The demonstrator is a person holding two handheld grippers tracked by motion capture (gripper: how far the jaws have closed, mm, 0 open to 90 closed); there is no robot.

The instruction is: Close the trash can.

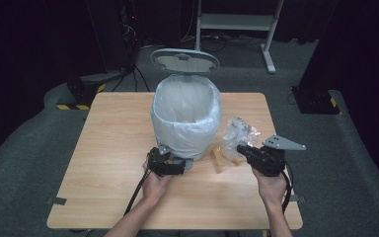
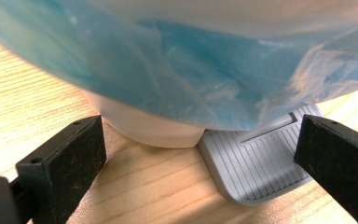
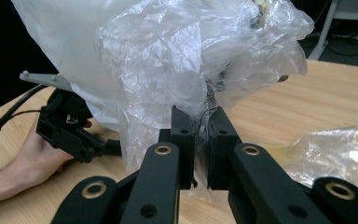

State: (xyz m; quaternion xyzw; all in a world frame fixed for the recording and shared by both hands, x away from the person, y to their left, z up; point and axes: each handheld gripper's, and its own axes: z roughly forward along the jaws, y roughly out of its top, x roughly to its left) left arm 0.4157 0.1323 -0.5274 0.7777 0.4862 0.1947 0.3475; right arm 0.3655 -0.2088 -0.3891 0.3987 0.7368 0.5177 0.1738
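From above, beside the lined bin [image 1: 186, 116] at the counter [image 1: 108, 163] centre, the right tool [image 1: 240, 148] holds a crumpled clear plastic wrapper [image 1: 239, 131] near the bin's right flank; the lid [image 1: 184, 60] already stands raised, so picking up looks done and dropping it in remains. Along the left tool [image 2: 200, 154], its jaws stand released, straddling the bin's base and grey pedal [image 2: 256, 161], the nearer jaw seemingly over the pedal. Along the right tool [image 3: 199, 122], the jaws are clenched on the wrapper [image 3: 191, 60], whose long axis rises roughly upright from the pinch, billowing top against the bin; another wrapper [image 3: 340, 154] lies on the counter beside it.
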